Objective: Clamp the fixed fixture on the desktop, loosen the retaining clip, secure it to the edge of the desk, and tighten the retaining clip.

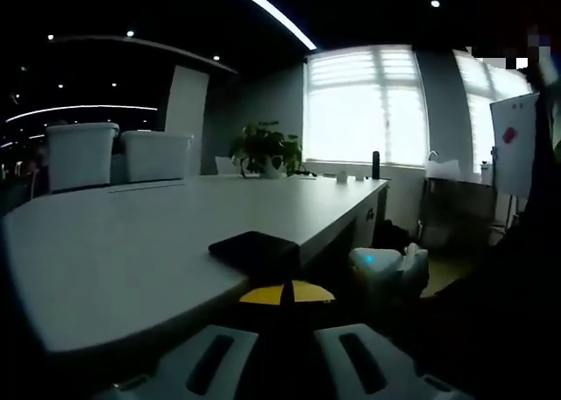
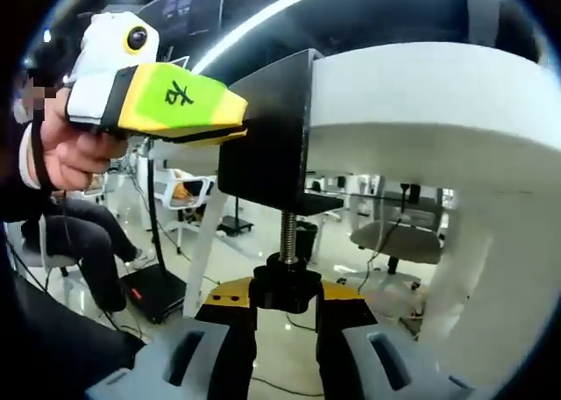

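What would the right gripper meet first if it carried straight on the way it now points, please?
The right gripper looks already closed on the black knob of the clamp. Straight on, it would follow the threaded screw into the clamp's lower arm under the desk, though depth is hard to judge.

left gripper (image 2: 230,112): white housing, black band, yellow-green jaws, black character printed on top | own jaws: grey pads with dark oblong slots, yellow-black base behind | hand (image 2: 66,154): dark strap at wrist | person: dark clothing
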{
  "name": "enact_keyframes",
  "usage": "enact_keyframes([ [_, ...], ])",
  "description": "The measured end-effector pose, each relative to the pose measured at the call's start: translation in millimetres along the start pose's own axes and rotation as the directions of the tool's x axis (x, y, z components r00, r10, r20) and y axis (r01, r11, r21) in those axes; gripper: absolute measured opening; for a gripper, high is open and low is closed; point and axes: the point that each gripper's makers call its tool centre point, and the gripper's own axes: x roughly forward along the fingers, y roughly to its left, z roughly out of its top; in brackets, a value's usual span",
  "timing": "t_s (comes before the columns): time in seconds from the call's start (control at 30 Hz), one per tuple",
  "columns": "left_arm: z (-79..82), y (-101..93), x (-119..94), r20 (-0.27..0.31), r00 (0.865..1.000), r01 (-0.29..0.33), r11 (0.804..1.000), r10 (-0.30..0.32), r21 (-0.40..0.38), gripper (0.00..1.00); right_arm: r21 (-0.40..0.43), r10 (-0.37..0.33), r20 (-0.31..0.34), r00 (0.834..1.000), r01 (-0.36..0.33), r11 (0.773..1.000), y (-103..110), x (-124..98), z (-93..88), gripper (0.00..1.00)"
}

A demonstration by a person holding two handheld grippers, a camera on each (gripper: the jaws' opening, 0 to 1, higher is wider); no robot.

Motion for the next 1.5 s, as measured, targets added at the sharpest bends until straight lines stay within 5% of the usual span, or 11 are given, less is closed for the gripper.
enact_keyframes([
  [0.23,-1.8,5.4,2.0,-0.020,0.999,-0.030,0.999,0.030,0.012,0.01,-0.013,0.223,0.056,0.973,-0.223,0.975,6.4,8.3,0.7,0.23],
  [0.53,-1.4,6.7,3.1,-0.025,0.999,-0.046,0.999,0.046,0.020,0.01,-0.131,0.200,0.132,0.971,-0.183,0.974,9.0,11.1,8.7,0.29],
  [0.57,-1.2,7.0,3.3,-0.026,0.999,-0.046,0.999,0.046,0.022,0.01,-0.160,0.175,0.124,0.977,-0.155,0.975,7.8,11.5,7.2,0.34],
  [0.63,-0.9,6.7,3.1,-0.028,0.998,-0.046,0.999,0.047,0.026,0.01,-0.082,0.189,0.120,0.974,-0.180,0.980,14.9,13.5,3.0,0.46],
  [0.77,-1.5,9.6,1.5,-0.019,0.999,-0.037,0.999,0.037,0.010,0.01,-0.022,0.142,0.174,0.974,-0.140,0.990,19.0,6.8,11.9,0.55],
  [0.9,1.3,5.9,0.3,-0.002,1.000,-0.027,1.000,0.027,0.007,0.01,0.078,0.027,0.215,0.976,-0.045,0.996,14.9,2.5,22.0,0.97],
  [1.07,2.4,3.7,0.2,0.010,1.000,-0.006,1.000,0.006,0.006,0.01,0.119,-0.061,0.252,0.966,0.032,0.992,15.8,-3.2,32.3,0.66],
  [1.13,2.2,3.1,-0.3,0.017,1.000,0.003,1.000,-0.003,0.003,0.01,0.134,-0.091,0.228,0.970,0.061,0.989,18.1,-4.7,30.7,0.62],
  [1.3,2.2,1.6,-1.0,0.028,0.999,0.020,1.000,-0.020,0.000,0.01,0.176,-0.263,0.206,0.943,0.229,0.957,-3.7,-21.3,27.4,0.22],
  [1.43,1.7,1.3,-1.3,0.044,0.999,0.033,0.999,-0.033,-0.006,0.01,0.167,-0.318,0.164,0.934,0.291,0.942,-4.4,-24.7,26.5,0.22],
  [1.5,1.7,0.8,-1.4,0.050,0.998,0.039,0.999,-0.038,-0.010,0.01,0.107,-0.315,0.183,0.931,0.300,0.948,3.9,-19.5,31.8,0.36],
])
